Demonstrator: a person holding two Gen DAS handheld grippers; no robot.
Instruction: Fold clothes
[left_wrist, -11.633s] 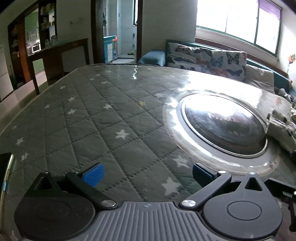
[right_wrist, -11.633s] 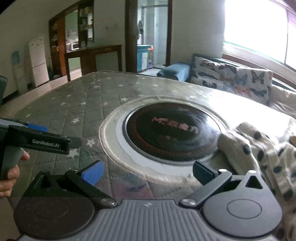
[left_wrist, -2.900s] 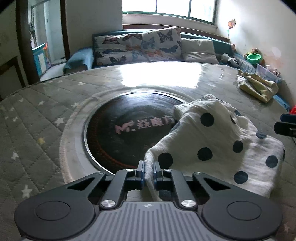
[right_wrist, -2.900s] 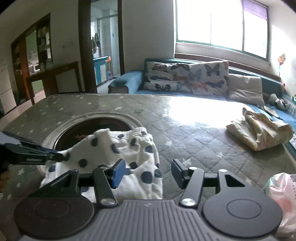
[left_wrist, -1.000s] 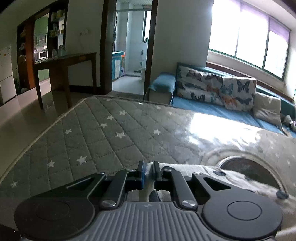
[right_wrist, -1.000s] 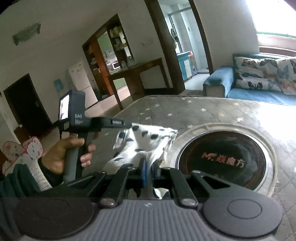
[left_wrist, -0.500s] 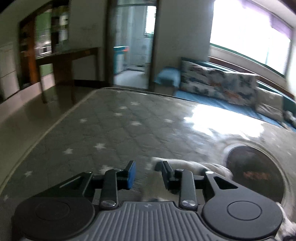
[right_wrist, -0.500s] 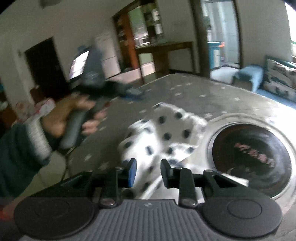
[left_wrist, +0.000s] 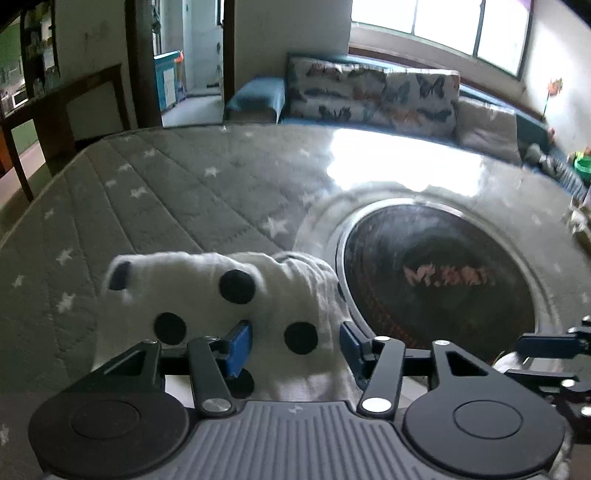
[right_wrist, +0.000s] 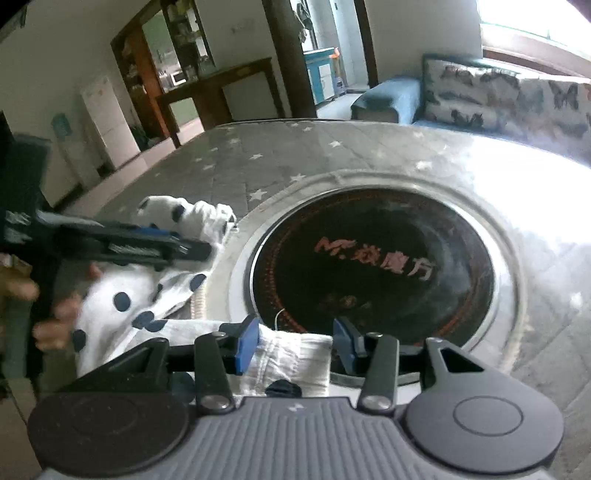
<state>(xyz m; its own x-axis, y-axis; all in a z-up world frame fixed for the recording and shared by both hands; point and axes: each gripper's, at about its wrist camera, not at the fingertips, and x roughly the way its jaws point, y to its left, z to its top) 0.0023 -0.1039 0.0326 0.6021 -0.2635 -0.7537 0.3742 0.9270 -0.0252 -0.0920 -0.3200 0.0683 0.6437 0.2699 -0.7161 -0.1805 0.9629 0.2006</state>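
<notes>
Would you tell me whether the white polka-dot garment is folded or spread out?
Neither: the white polka-dot garment lies bunched and creased beside the round black hotplate.

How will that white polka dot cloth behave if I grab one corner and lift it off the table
Probably floppy: the polka dot cloth lies crumpled in soft folds, so it would drape and sag from one corner. Likely light, since it looks like thin fabric. It should not roll or slide far; it rests on the quilted table cover, though one edge nears the smooth glass disc.

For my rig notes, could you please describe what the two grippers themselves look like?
Both match: the left gripper and right gripper have blue fingertip pads on black linkage arms with silver pivot screws, two round black discs and a ribbed grey body. No cables show.
</notes>
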